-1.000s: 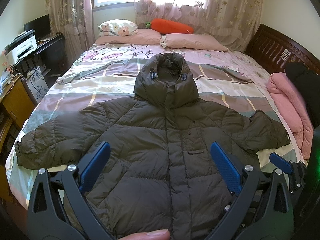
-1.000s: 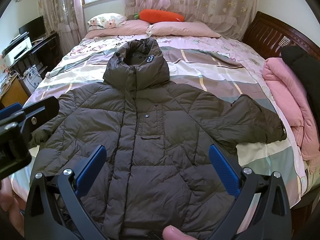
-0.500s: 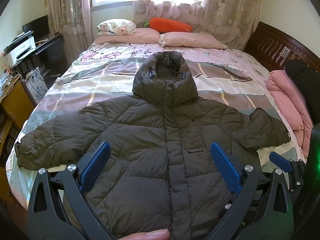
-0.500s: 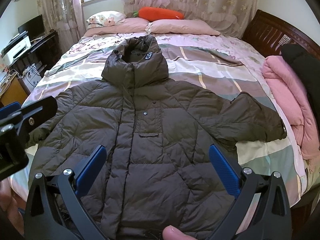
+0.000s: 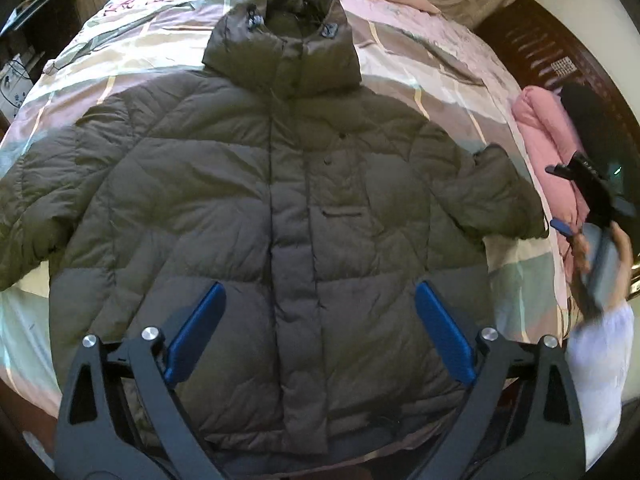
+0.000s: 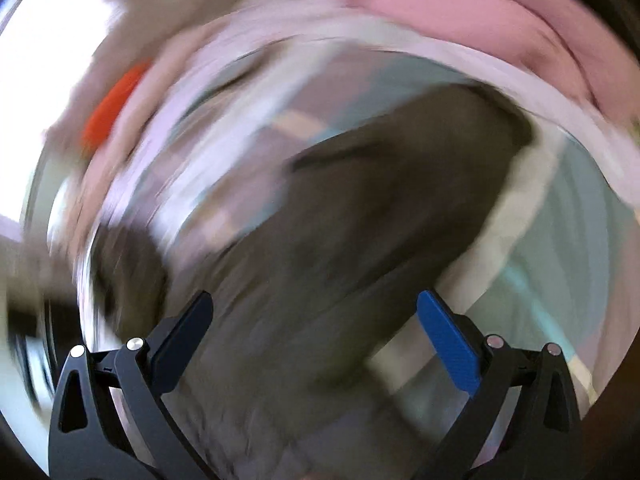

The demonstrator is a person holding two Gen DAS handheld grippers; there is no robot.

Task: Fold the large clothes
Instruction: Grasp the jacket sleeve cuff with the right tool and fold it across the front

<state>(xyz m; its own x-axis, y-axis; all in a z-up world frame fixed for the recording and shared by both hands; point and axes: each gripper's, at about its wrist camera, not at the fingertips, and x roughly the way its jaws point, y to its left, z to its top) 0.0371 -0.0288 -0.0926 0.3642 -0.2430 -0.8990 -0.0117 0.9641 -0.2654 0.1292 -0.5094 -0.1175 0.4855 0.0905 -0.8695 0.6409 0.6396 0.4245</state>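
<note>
Our left gripper (image 5: 318,334) hangs over the lower front of the one jacket (image 5: 280,208), its two blue pads (image 5: 195,336) spread wide apart with nothing between them and nothing touched. The jacket is dark olive and quilted, and it lies flat and face up on the bed (image 5: 132,60), hood (image 5: 282,36) toward the head of the bed, hem at the near edge. We count two sleeves: one (image 5: 28,216) stretched toward the bed's left edge, the other (image 5: 496,196) reaching toward the right edge. Just past that right cuff, in the left wrist view, our right hand (image 5: 600,256) in a white sleeve (image 5: 600,356) holds the right gripper (image 6: 316,336) above the bed's right edge, beside a folded pink quilt (image 5: 548,152). The right wrist view is heavily smeared by motion, yet its two pads stand wide apart and empty, pointing at the right sleeve (image 6: 360,240), which lies on the striped bedspread (image 6: 560,240). One orange blur (image 6: 112,104) shows at far left; we cannot tell what it is.
</note>
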